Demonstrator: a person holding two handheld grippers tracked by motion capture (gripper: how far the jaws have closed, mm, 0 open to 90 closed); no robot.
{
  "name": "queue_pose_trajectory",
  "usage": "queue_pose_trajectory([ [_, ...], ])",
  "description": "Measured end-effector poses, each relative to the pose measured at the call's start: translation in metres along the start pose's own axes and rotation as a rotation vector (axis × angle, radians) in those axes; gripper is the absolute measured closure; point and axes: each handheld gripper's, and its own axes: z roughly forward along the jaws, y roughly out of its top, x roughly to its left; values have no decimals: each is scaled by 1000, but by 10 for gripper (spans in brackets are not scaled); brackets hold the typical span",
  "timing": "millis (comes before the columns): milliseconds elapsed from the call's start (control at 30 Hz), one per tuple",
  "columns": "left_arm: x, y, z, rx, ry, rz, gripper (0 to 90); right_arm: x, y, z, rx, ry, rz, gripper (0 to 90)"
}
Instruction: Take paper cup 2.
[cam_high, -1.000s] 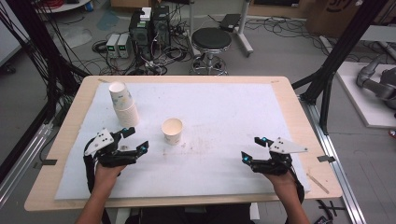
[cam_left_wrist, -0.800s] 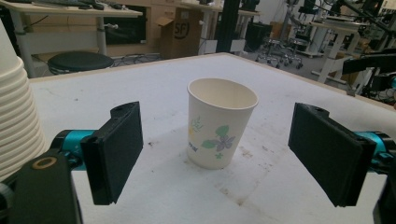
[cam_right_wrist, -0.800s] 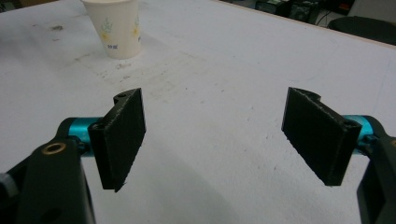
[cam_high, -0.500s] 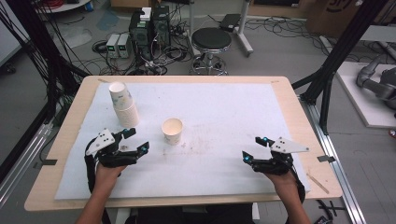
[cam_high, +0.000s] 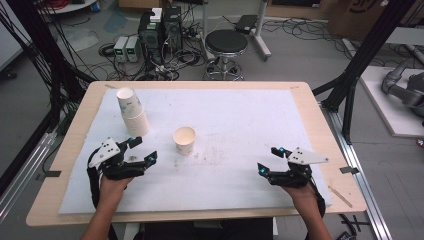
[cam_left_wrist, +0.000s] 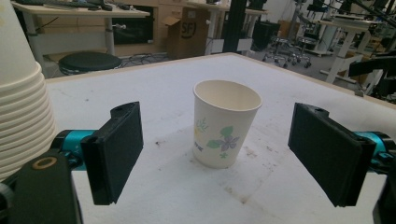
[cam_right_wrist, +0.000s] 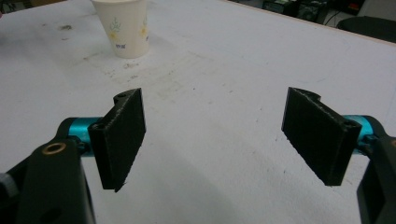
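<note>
Jaws of both the left gripper (cam_high: 142, 150) and right gripper (cam_high: 269, 160) are held spread and unmoved since a second ago, so the single paper cup (cam_high: 184, 140) remains ungrasped beside the cup stack (cam_high: 133, 112).

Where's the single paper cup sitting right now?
In the high view the single paper cup stands upright on the white mat, left of centre, just right of the cup stack and ahead of the open left gripper.
</note>
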Motion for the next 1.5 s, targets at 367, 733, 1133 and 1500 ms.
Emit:
queue_pose_trajectory([
  [367, -3, 11, -5, -37, -5, 4, 188, 0, -1, -1, 7, 5, -1, 222],
  [733, 8, 26, -9, -42, 91, -11, 187, 0, -3, -3, 6, 7, 2, 222],
  [1133, 46, 69, -6, 19, 234, -46, 181, 1, -3, -3, 5, 12, 1, 222],
  [1500, 71, 98, 5, 57, 292, -39, 179, 1, -3, -3, 4, 14, 5, 222],
])
